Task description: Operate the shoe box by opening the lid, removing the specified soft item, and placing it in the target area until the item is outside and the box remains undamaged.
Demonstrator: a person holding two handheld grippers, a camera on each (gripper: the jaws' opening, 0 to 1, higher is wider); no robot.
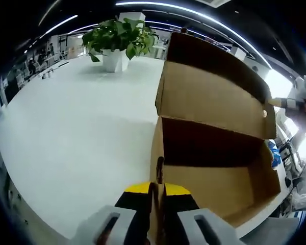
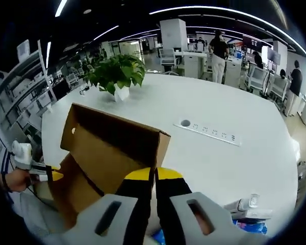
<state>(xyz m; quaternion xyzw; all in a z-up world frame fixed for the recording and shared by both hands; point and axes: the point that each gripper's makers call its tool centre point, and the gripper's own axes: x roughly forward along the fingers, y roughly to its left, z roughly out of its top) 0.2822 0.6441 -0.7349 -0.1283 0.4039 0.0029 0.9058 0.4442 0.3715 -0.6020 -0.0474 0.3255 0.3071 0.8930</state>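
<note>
A brown cardboard shoe box (image 1: 214, 189) lies open on the white table, its lid (image 1: 209, 97) standing up. Where I can see inside, there is only bare cardboard and shadow. My left gripper (image 1: 157, 186) is shut on the top edge of the box's near side wall. In the right gripper view the lid (image 2: 112, 138) shows its outer face, and my right gripper (image 2: 154, 176) is shut on the lid's free edge by its corner. The right gripper (image 1: 281, 103) reaches the lid's edge from the right in the left gripper view. The left gripper (image 2: 53, 174) shows at the box's left side.
A potted plant (image 1: 117, 43) stands at the far end of the white table (image 1: 76, 132). A white power strip (image 2: 209, 132) lies flat beyond the box. Something blue and white (image 2: 252, 217) sits at the lower right. Desks and people fill the background.
</note>
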